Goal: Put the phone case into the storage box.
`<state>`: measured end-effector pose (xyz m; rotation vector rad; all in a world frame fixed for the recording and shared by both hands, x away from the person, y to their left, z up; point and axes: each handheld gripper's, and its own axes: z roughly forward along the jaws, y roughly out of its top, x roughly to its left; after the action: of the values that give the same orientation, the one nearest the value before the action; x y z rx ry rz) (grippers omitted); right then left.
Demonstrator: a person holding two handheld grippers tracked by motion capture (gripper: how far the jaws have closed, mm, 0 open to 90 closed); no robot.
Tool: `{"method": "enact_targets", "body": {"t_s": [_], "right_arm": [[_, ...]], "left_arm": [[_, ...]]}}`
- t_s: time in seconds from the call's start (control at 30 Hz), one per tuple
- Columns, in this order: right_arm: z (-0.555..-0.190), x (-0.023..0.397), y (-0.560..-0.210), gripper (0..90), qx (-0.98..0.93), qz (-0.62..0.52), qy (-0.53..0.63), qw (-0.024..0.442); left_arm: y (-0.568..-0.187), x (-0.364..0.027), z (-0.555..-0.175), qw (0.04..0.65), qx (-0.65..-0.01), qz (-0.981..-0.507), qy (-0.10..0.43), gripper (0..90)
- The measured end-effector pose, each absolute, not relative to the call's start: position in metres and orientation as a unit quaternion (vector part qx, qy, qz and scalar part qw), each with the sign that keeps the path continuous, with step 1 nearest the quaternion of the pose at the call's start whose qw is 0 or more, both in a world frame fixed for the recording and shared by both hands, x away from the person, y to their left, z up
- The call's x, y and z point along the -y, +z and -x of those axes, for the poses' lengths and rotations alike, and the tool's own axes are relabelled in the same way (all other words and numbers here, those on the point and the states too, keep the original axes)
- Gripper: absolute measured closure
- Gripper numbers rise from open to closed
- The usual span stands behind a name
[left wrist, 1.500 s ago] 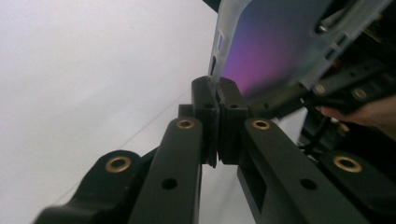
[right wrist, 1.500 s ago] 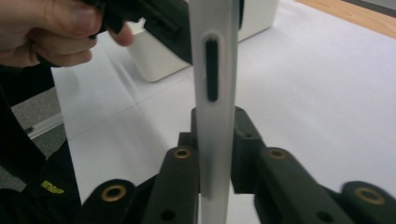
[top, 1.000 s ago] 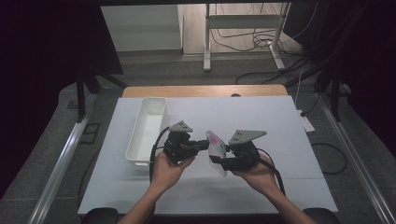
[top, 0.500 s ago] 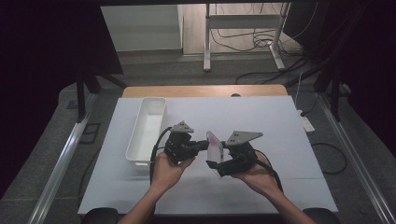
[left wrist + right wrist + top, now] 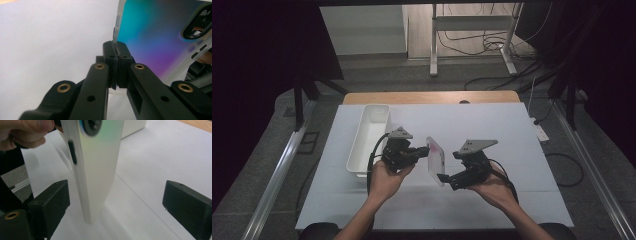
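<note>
High view – phone case [image 5: 435,159]: you hold it upright above the white table [image 5: 522,125], between your two grippers, at the middle of the near half.
High view – left gripper [image 5: 419,154]: in your left hand [image 5: 384,181], its tips sit at the case's left edge.
High view – right gripper [image 5: 447,179]: in your right hand [image 5: 494,187], it lies just below and right of the case.
High view – white tray [image 5: 368,137]: it stands on the table to the left of your left gripper, apart from the case.
Left gripper view – left gripper [image 5: 116,53]: clenched on the thin rim of the phone case [image 5: 155,30], whose iridescent back and camera cutout fill the upper right.
Right gripper view – right gripper [image 5: 117,202]: its jaws have just been opening and now stand released, wide apart; the phone case [image 5: 96,170] hangs edge-on between them, nearer the left pad, touching neither.
</note>
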<state>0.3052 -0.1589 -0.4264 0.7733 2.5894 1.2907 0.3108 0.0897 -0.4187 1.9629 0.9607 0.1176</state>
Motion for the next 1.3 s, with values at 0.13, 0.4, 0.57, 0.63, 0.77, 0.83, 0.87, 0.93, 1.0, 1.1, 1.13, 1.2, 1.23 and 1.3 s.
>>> {"method": "enact_targets", "body": {"t_s": [0.13,0.4,0.57,0.63,0.77,0.83,0.87,0.93,1.0,1.1,1.13,1.2,1.23,1.3], "right_arm": [[-0.306,0.163,-0.427,4.8,-0.863,-0.260,0.427,0.073],[-0.307,0.171,-0.427,2.3,-0.866,-0.262,0.418,0.083],[-0.307,0.178,-0.427,1.7,-0.866,-0.268,0.414,0.087],[-0.307,0.179,-0.426,1.6,-0.866,-0.269,0.414,0.086],[-0.308,0.185,-0.425,1.6,-0.865,-0.273,0.413,0.086],[-0.308,0.187,-0.426,1.6,-0.864,-0.275,0.413,0.087],[-0.308,0.188,-0.426,1.5,-0.865,-0.274,0.411,0.088],[-0.307,0.190,-0.426,1.4,-0.865,-0.276,0.409,0.089],[-0.307,0.193,-0.426,1.0,-0.865,-0.278,0.408,0.091],[-0.307,0.196,-0.427,0.7,-0.864,-0.281,0.406,0.093],[-0.307,0.198,-0.427,0.7,-0.864,-0.283,0.406,0.093],[-0.307,0.202,-0.427,0.6,-0.863,-0.287,0.405,0.095],[-0.307,0.204,-0.428,0.6,-0.863,-0.288,0.404,0.096],[-0.306,0.206,-0.428,0.5,-0.863,-0.289,0.403,0.096]], "left_arm": [[-0.418,-0.093,-0.312,0.457,-0.393,-0.796,0.051,88.2],[-0.417,-0.098,-0.316,0.453,-0.399,-0.795,0.058,88.2],[-0.416,-0.104,-0.319,0.450,-0.404,-0.794,0.064,88.2],[-0.415,-0.107,-0.321,0.450,-0.407,-0.792,0.067,88.2],[-0.415,-0.111,-0.323,0.445,-0.411,-0.793,0.072,88.2],[-0.415,-0.112,-0.324,0.442,-0.412,-0.793,0.077,88.2],[-0.415,-0.113,-0.325,0.442,-0.413,-0.792,0.079,88.2],[-0.415,-0.115,-0.326,0.439,-0.414,-0.793,0.081,88.2],[-0.414,-0.117,-0.328,0.437,-0.414,-0.794,0.084,88.2],[-0.414,-0.119,-0.330,0.436,-0.415,-0.794,0.085,88.2],[-0.413,-0.120,-0.330,0.437,-0.417,-0.792,0.086,88.2],[-0.412,-0.122,-0.332,0.437,-0.419,-0.791,0.088,88.2],[-0.412,-0.124,-0.333,0.437,-0.420,-0.790,0.089,88.2],[-0.411,-0.125,-0.334,0.438,-0.420,-0.790,0.089,88.2]]}}
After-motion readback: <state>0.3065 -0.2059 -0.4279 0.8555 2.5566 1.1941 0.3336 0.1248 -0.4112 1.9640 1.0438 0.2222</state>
